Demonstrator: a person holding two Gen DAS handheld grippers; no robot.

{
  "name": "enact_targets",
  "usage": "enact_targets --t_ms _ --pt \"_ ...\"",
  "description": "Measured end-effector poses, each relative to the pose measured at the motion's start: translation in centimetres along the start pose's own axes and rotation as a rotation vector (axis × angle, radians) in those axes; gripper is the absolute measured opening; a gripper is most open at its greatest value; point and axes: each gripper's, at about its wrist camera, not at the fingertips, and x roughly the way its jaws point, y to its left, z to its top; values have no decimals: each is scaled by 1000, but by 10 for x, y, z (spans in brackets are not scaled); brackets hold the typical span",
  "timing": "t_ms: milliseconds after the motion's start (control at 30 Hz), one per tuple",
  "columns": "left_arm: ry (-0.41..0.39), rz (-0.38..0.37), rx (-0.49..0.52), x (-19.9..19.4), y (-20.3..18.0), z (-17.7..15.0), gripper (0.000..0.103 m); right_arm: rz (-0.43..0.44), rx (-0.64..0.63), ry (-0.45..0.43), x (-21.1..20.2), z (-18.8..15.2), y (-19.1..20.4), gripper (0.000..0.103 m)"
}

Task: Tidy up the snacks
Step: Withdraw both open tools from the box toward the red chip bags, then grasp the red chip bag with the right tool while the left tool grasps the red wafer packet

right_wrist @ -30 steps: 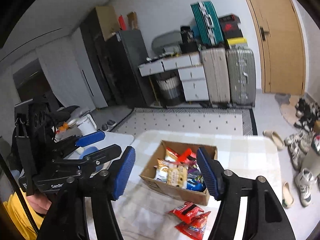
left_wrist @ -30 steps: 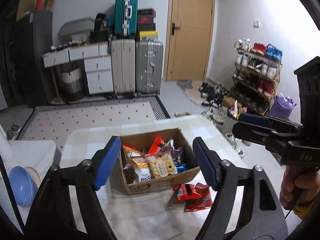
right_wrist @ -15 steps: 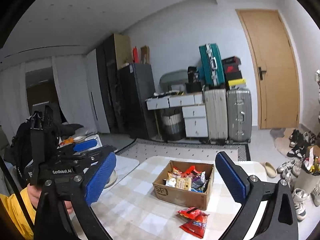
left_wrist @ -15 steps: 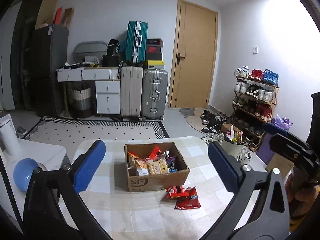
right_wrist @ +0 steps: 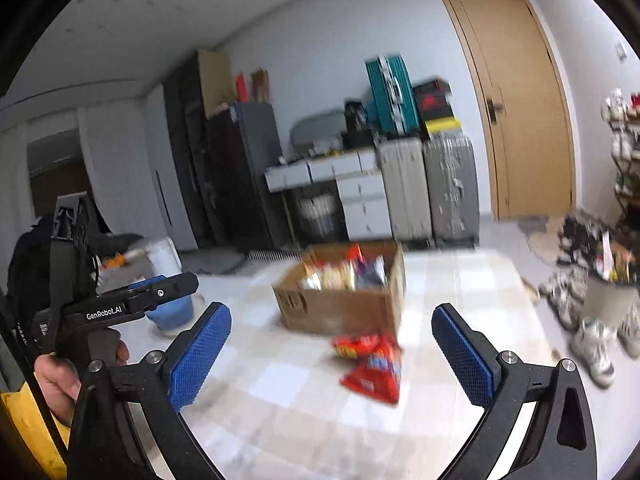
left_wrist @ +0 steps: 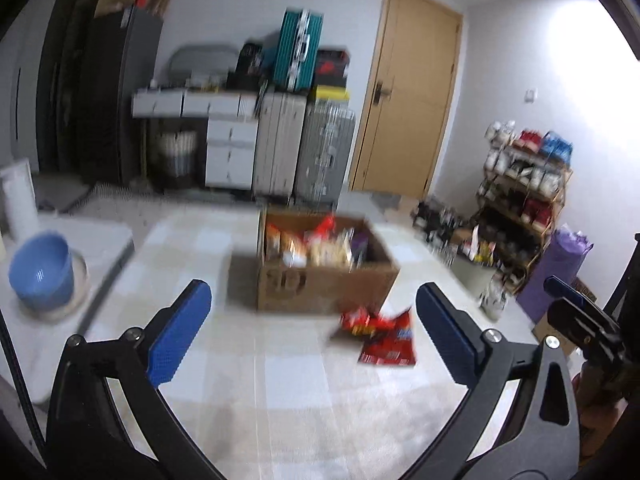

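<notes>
A cardboard box (left_wrist: 326, 286) full of snack packets stands on the checked table (left_wrist: 280, 380); it also shows in the right wrist view (right_wrist: 340, 308). Two red snack bags (left_wrist: 380, 334) lie on the table in front of the box, also seen in the right wrist view (right_wrist: 372, 364). My left gripper (left_wrist: 314, 332) is open and empty, held above the near table. My right gripper (right_wrist: 332, 358) is open and empty, also short of the bags. Both views are blurred.
A blue bowl (left_wrist: 42, 276) sits on a white side surface at the left. Suitcases (left_wrist: 304, 152), drawers and a door (left_wrist: 404, 96) stand behind the table. A shoe rack (left_wrist: 524, 196) and shoes are at the right.
Both grippers have tilted down and moved closer to the table since half a second ago. The box and red bags now look larger. Both grippers stay wide open.
</notes>
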Motion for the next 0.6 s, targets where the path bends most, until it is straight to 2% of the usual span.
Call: enact_targets --t_ms 133,433,600 --pt "94 -8 -29 42 5 -32 102 -30 57 116 41 -22 -18 102" --pt "196 -9 -49 128 10 -47 102 -48 219 436 154 -53 -66 102" --pt "248 -8 -54 156 13 -57 102 -59 220 507 192 -61 -70 102"
